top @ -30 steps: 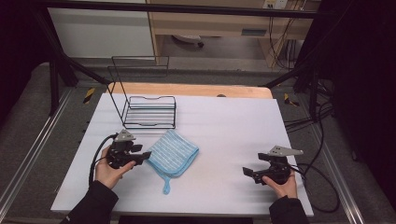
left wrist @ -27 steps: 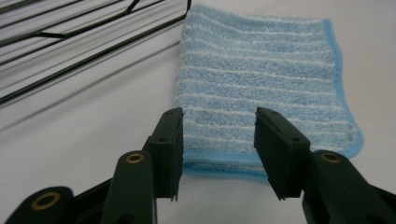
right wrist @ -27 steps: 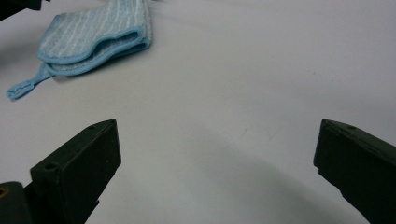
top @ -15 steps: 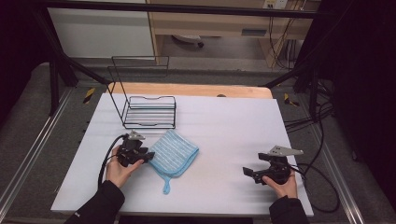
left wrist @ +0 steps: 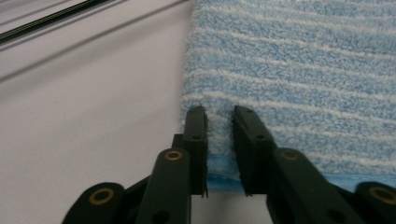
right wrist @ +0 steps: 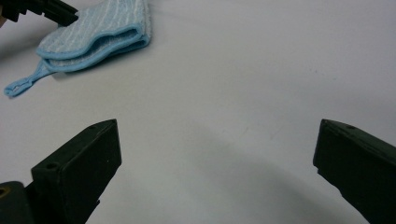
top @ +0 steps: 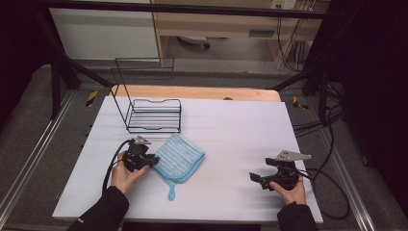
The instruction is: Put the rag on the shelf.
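A folded light-blue striped cloth (top: pixel 179 158) lies on the white table (top: pixel 231 125), its hanging loop (top: pixel 171 195) pointing toward the front edge. My left gripper (top: pixel 153 161) sits low at the cloth's left edge. In the left gripper view its jaws have just been closing, and the cloth (left wrist: pixel 299 70) edge is pinched between the two pads of the gripper (left wrist: pixel 219 114). My right gripper (top: pixel 255 179) rests at the front right, well away from the cloth. Its jaws (right wrist: pixel 217 126) stand wide open over bare table, with the cloth (right wrist: pixel 98 32) far off at the upper left.
A black wire rack (top: pixel 154 115) stands behind the cloth at the table's back left. A wooden strip (top: pixel 202 92) runs along the far edge. Cables trail from both grippers, one looping off the right side (top: pixel 332 187).
The left hand has come right and down to the cloth's left edge, and its jaws now grip that edge. The right hand has kept still.
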`<state>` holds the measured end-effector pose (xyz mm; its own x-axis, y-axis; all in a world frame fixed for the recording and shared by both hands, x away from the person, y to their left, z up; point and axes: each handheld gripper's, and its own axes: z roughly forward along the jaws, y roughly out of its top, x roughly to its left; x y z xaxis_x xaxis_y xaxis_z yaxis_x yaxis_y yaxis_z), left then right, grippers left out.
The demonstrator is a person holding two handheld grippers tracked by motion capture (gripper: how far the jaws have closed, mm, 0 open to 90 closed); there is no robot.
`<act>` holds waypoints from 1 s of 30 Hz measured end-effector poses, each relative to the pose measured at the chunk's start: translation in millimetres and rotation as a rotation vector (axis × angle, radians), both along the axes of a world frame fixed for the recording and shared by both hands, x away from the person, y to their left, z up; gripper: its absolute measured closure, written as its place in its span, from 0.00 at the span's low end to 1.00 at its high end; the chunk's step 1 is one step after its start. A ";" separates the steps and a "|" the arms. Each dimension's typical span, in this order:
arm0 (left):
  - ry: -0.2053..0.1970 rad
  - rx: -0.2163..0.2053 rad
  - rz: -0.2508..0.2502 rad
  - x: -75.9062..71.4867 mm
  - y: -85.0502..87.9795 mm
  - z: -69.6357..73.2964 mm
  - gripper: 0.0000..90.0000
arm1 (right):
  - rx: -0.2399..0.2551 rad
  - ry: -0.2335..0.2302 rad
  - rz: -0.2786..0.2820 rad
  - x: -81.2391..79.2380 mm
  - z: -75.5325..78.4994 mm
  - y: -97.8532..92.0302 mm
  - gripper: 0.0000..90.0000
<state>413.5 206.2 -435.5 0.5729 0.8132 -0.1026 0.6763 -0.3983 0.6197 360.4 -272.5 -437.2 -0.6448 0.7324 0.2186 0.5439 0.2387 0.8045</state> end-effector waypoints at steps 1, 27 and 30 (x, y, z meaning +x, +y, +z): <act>0.002 0.000 0.000 0.2 0.3 0.4 0.87 | 0.000 0.001 0.000 0.0 0.1 0.0 0.02; 0.022 -0.072 0.044 -40.6 28.1 13.9 0.95 | -0.004 -0.021 0.023 -3.2 5.7 15.7 0.02; 0.020 -0.071 0.049 -50.7 30.9 13.1 0.95 | -0.002 -0.034 0.040 -4.7 9.0 26.1 0.03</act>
